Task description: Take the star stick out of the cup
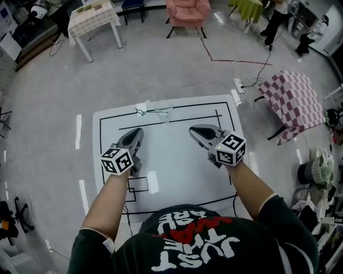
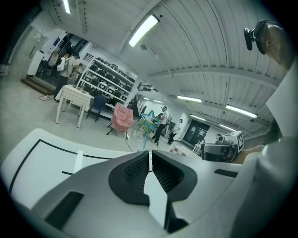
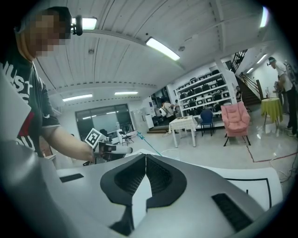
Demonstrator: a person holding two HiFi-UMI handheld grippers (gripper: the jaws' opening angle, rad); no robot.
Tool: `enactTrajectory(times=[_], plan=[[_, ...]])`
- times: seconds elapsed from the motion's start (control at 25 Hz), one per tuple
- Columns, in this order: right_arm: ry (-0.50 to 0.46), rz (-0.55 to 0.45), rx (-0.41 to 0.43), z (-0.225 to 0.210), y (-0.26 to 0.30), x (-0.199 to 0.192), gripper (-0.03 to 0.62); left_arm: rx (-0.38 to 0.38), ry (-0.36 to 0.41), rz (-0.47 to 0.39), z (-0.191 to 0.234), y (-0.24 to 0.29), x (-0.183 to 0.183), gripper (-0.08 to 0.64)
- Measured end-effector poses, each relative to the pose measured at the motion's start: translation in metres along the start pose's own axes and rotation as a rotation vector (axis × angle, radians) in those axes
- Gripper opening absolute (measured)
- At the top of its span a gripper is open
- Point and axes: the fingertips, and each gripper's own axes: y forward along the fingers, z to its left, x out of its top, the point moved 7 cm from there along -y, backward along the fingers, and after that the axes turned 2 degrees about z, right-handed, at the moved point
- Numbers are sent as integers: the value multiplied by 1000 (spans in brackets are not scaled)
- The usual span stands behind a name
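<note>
A clear cup stands near the far edge of the white table. The teal star stick is in it and leans out to the left. In the left gripper view the star shows just above my jaws, its thin stem running down behind them. In the right gripper view only a slanted teal stem shows. My left gripper is shut and empty, short of the cup on its near left. My right gripper is shut and empty, on the cup's near right.
Black lines are marked on the table top. Beyond the table lie a power strip with cables, a checked table to the right, a small white table and a pink armchair at the back. People stand far off.
</note>
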Motion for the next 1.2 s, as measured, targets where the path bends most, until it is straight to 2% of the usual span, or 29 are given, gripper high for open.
enactTrajectory(times=[0.12, 0.36, 0.76, 1.2], plan=[[3, -5, 1, -16, 11, 2, 34, -10, 8, 18, 7, 22, 1, 10], [29, -7, 10, -40, 32, -5, 34, -37, 6, 48, 17, 61, 0, 72], [64, -5, 33, -60, 55, -23, 34, -93, 47, 0, 24, 93, 5, 87], [92, 7, 37, -70, 64, -36, 34, -101, 54, -27, 25, 108, 4, 87]])
